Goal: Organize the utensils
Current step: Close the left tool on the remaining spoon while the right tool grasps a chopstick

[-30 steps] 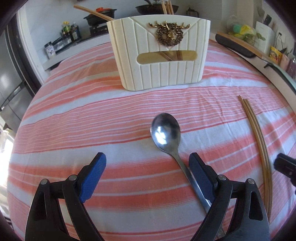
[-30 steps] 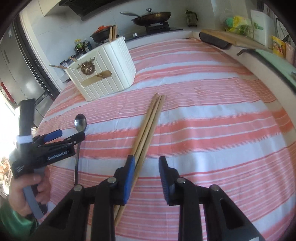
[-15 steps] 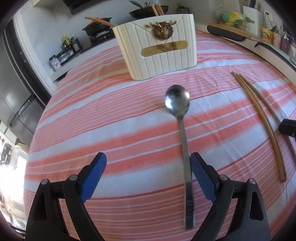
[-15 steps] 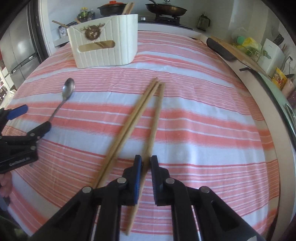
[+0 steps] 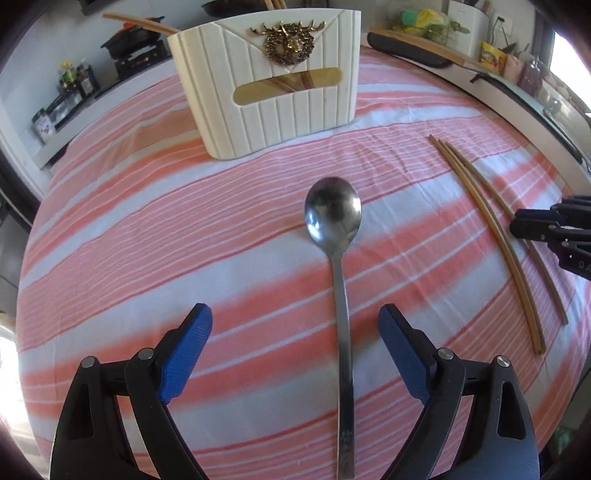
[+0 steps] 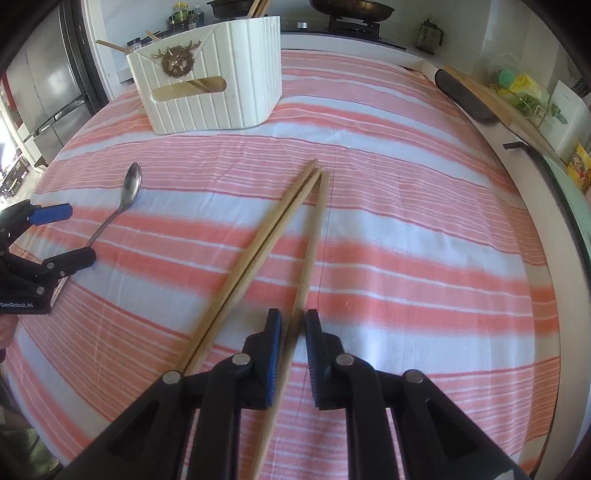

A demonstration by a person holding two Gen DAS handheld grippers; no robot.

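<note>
A steel spoon [image 5: 332, 218] lies on the striped cloth, bowl toward the white ribbed utensil holder [image 5: 280, 114]. My left gripper [image 5: 295, 317] hovers open over it, and the spoon's handle runs between its blue pads without touching them. Three wooden chopsticks lie to the right: a pair [image 6: 266, 251] and a single chopstick [image 6: 314, 236]. My right gripper [image 6: 291, 317] straddles the single chopstick. Its jaws are narrow and opening, with a sliver of gap on each side of the stick. The holder [image 6: 221, 96] has chopsticks standing in it.
The pink-and-white striped cloth [image 6: 406, 258] covers the table up to a pale counter edge on the right. A long wooden board [image 6: 495, 99] and packets lie beyond it. Behind the holder a stove carries a pan [image 6: 351, 7] and pots. A fridge [image 6: 44, 92] stands at left.
The left gripper shifted so the spoon handle now lies between its jaws instead of beside the right pad. The right jaws narrowed around the single chopstick, then parted slightly.
</note>
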